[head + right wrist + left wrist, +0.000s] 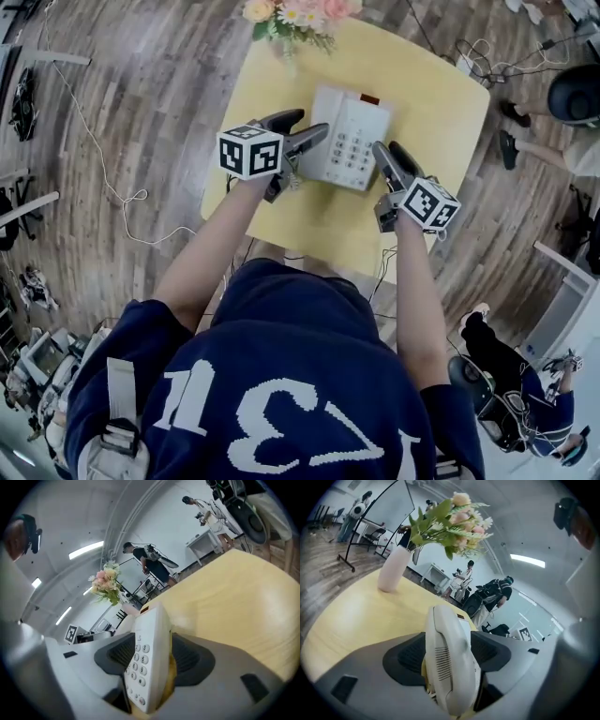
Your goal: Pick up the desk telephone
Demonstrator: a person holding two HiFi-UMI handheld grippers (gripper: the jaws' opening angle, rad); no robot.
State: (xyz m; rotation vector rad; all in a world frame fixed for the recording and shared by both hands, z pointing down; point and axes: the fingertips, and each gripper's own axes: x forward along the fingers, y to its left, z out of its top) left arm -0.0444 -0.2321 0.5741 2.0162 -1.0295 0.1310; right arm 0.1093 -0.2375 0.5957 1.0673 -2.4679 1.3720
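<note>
White telephone [349,141], pale yellow table [441,103]

1. The left hand-held gripper [305,127] points toward 2 o'clock in the head view, its jaws spread wide.
2. The right hand-held gripper [385,150] points toward 11 o'clock, its jaws also wide apart.
3. The left forearm [211,246] and right forearm [417,291] stretch forward, converging.

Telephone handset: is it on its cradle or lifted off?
On its cradle: the handset lies flat along the desk telephone, beside the keypad.
</note>
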